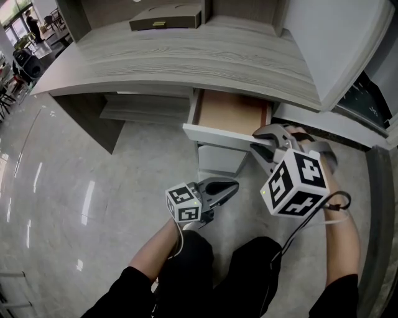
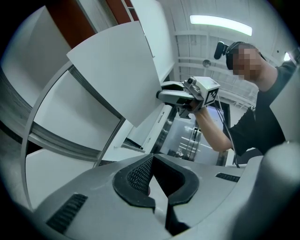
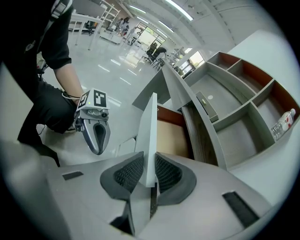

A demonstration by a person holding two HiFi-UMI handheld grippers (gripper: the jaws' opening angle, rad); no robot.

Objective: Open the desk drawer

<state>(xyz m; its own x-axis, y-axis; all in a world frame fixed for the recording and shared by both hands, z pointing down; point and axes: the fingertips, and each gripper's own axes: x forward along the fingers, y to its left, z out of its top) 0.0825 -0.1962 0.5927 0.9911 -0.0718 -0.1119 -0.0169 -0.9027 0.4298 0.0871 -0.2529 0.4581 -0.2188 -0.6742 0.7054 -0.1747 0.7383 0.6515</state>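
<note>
The desk drawer under the grey wood desk stands pulled partly out, its tan inside showing. My right gripper is at the right end of the white drawer front. In the right gripper view the front's edge runs between the two pads and my right gripper is shut on it. My left gripper hangs lower, in front of the drawer unit, shut and holding nothing. In the left gripper view its pads meet at my left gripper, and the right gripper shows beyond.
A flat cardboard box lies at the back of the desk. A white slanted panel rises at the right. Below the drawer is the white lower unit. The person's dark-clad knees are at the bottom, over a glossy floor.
</note>
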